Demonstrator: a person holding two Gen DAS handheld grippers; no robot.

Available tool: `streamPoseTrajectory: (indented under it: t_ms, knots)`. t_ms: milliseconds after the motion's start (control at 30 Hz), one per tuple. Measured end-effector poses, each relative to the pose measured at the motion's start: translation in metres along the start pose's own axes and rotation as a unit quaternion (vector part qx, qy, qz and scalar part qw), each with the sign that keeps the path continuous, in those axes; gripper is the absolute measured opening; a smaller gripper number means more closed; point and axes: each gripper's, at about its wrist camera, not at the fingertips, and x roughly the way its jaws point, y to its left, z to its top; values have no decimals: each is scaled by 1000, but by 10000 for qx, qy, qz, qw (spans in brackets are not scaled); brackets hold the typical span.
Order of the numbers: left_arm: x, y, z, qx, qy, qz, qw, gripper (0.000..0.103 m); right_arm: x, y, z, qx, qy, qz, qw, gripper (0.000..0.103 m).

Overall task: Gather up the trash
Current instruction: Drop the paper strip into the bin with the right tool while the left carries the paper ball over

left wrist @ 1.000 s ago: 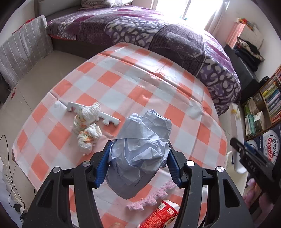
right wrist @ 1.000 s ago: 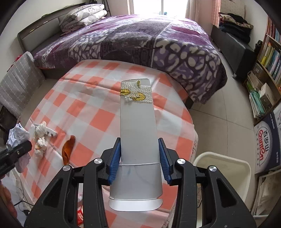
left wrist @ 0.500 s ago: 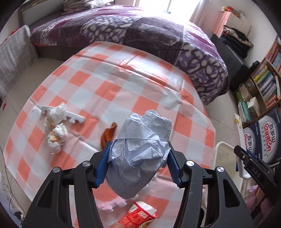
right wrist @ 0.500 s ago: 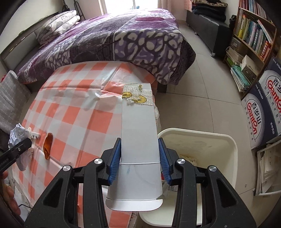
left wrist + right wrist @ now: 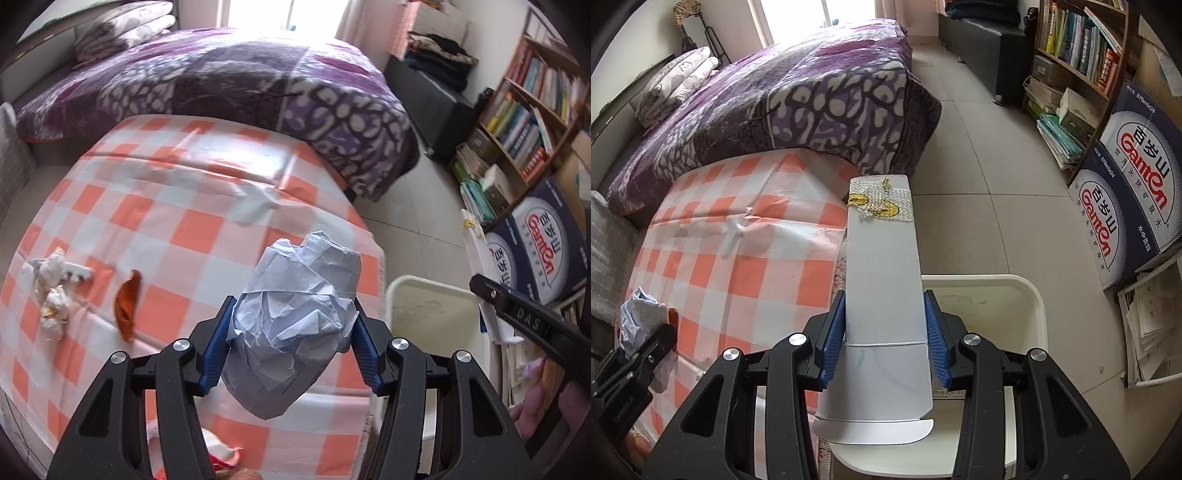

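**Left wrist view: paper wad in one claw, white carton in the other**

Left wrist view has the left claw (image 5: 291,350) clamped on a big crumpled ball of pale blue-grey paper (image 5: 295,325), creased all over, held above the near edge of the table (image 5: 192,206) with its orange-and-white check cloth. Left on the cloth: two small scrunched white tissues (image 5: 51,291) lying on a white notched plastic piece (image 5: 79,270), plus one orange peel-looking scrap (image 5: 127,306) just beside them. One red-and-white wrapper (image 5: 221,452) peeks out at the bottom, mostly hidden.

Over on the right wrist view, the right claw (image 5: 884,341) is gripping a long flattened white carton (image 5: 882,280) by its sides, with a patch of bubble wrap and yellow bits (image 5: 881,205) at the far end. It's held right over the one white bin (image 5: 1030,306) sitting on the floor beside the table. Two Ganten boxes (image 5: 1126,206) are stacked by the bookshelf (image 5: 1078,48).
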Motion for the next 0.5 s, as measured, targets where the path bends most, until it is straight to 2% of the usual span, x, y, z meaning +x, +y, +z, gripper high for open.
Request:
streamPoseTrajectory:
  t_ms: [300, 500]
  knots:
    - [18, -55, -10, 481, 100, -337, 9982, 57, 5, -48, 4, 458, 238, -265, 9983, 39]
    - [32, -87, -17, 683, 239, -528, 9960, 57, 3, -77, 4, 705, 208, -425, 9964, 40]
